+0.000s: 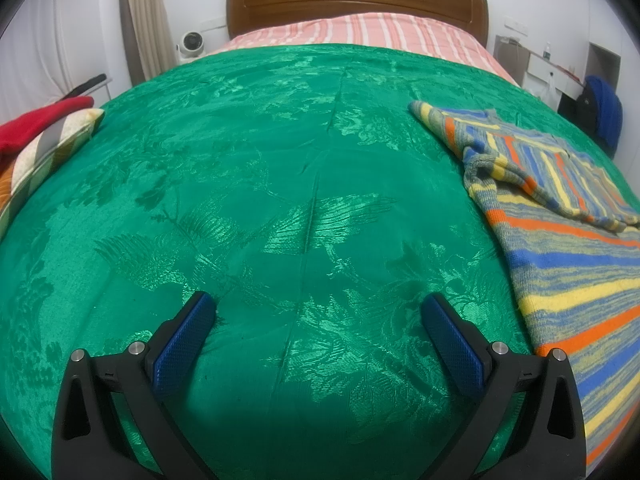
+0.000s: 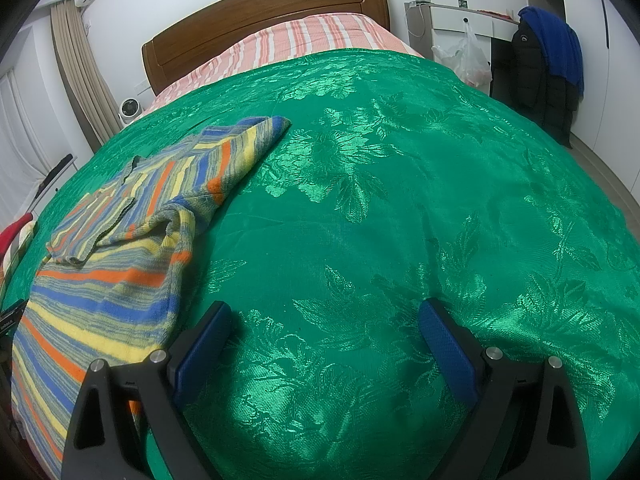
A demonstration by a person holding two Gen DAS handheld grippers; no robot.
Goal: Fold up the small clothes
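A small striped knit sweater (image 1: pixel 568 240) in blue, orange, yellow and grey lies partly folded on the green bedspread (image 1: pixel 280 184), its sleeves laid across its body. In the left wrist view it is at the right. In the right wrist view the sweater (image 2: pixel 120 248) is at the left on the bedspread (image 2: pixel 400 200). My left gripper (image 1: pixel 318 304) is open and empty over bare bedspread, left of the sweater. My right gripper (image 2: pixel 324 312) is open and empty, just right of the sweater's lower edge.
A wooden headboard (image 1: pixel 356 0) and pink striped sheet (image 1: pixel 360 32) are at the far end. A patterned pillow with red cloth on it (image 1: pixel 44 132) sits at the left edge. A dark jacket with blue cloth (image 2: pixel 548 64) hangs at the right beside a white desk (image 2: pixel 460 16).
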